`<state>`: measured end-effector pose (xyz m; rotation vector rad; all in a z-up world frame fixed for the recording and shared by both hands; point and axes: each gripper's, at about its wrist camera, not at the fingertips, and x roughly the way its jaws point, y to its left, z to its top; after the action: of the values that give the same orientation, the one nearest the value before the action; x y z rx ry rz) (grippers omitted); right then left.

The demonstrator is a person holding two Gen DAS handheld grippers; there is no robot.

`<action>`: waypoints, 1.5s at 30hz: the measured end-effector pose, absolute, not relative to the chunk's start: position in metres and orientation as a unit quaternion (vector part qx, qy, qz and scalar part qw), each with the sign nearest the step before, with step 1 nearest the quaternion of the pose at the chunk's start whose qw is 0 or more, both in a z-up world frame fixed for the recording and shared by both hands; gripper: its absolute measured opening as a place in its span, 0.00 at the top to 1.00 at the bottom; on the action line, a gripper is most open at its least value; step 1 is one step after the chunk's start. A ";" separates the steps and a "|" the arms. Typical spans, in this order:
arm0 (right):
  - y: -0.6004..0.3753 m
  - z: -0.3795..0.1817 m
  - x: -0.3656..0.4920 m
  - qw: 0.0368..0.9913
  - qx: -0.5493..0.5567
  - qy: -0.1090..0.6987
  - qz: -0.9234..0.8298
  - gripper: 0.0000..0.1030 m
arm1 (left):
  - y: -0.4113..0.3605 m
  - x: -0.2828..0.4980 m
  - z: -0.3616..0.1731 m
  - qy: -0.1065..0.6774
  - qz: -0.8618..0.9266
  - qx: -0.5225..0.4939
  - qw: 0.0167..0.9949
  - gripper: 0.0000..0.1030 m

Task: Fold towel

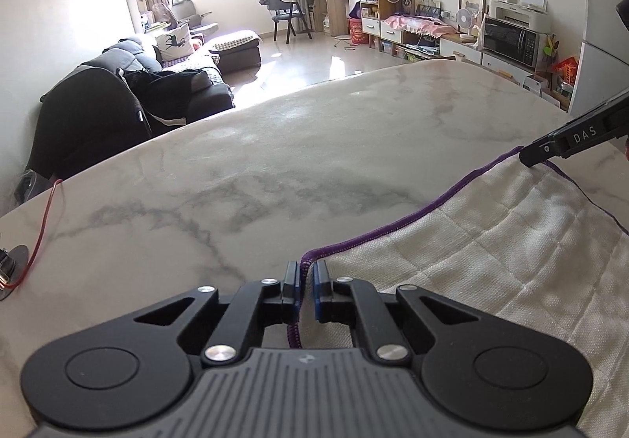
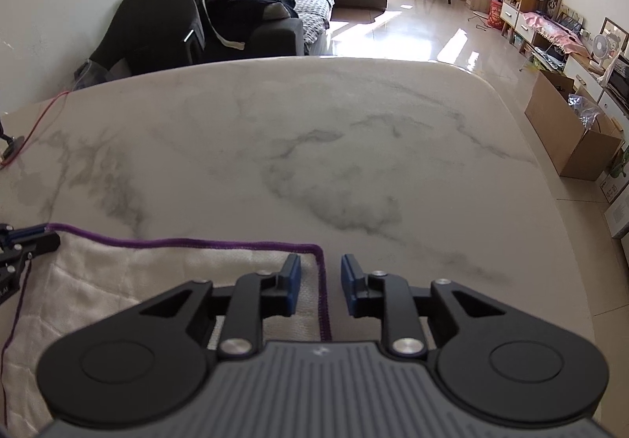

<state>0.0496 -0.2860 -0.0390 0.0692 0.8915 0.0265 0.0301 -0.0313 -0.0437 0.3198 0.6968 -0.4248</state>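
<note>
Pinching the purple-edged towel (image 1: 491, 241) at its far left corner, the left gripper (image 1: 306, 281) was clamped; the right gripper (image 2: 321, 277) stood parted around the far right corner; the towel lay on the near marble table (image 2: 275, 147).

Black grippers (image 1: 306, 283), blue pads (image 2: 293, 283), silver screws.

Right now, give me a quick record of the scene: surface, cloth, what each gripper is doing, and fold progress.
surface: white marble-pattern table
cloth: white woven towel with purple stitched hem, lying flat on the table's near side
left gripper: shut on the towel's far left corner, hem pinched between blue pads
right gripper: open, fingers straddling the towel's far right corner, hem between them
fold progress: not yet begun; no fold visible
other: red wire at the table's left edge
</note>
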 end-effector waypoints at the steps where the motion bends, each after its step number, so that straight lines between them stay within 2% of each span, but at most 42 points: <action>1: -0.286 -0.039 0.050 0.902 0.037 0.430 0.017 0.97 | -0.031 0.030 -0.044 0.337 -0.202 0.156 0.906 0.94; 20: -0.254 -0.018 0.088 0.919 0.009 0.391 0.039 0.97 | -0.008 0.072 -0.035 0.336 -0.151 0.157 0.916 0.94; 31: -0.244 -0.026 0.117 0.918 -0.003 0.394 0.033 0.97 | -0.006 0.097 -0.040 0.337 -0.143 0.165 0.916 0.93; 34: -0.243 -0.029 0.119 0.917 -0.005 0.397 0.030 0.97 | -0.003 0.097 -0.039 0.337 -0.142 0.161 0.916 0.88; 38: -0.244 -0.033 0.121 0.915 -0.002 0.402 0.030 0.97 | 0.001 0.099 -0.037 0.342 -0.129 0.157 0.917 0.70; 41: -0.244 -0.036 0.122 0.914 0.002 0.405 0.030 0.91 | 0.004 0.101 -0.036 0.348 -0.117 0.150 0.918 0.66; 42: -0.244 -0.037 0.122 0.913 0.005 0.407 0.028 0.84 | 0.005 0.101 -0.035 0.350 -0.113 0.148 0.918 0.61; 43: -0.245 -0.037 0.122 0.913 0.008 0.408 0.026 0.81 | 0.005 0.101 -0.034 0.352 -0.109 0.145 0.918 0.57; 44: -0.247 -0.037 0.121 0.913 0.010 0.408 0.024 0.76 | 0.006 0.102 -0.034 0.355 -0.104 0.143 0.918 0.47; 45: -0.248 -0.037 0.120 0.913 0.014 0.408 0.022 0.70 | 0.008 0.102 -0.033 0.359 -0.099 0.137 0.918 0.43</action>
<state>0.1196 -0.2482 -0.0367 0.0289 0.8405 0.0458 0.1021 0.0075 -0.0333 0.2819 0.7379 -0.2044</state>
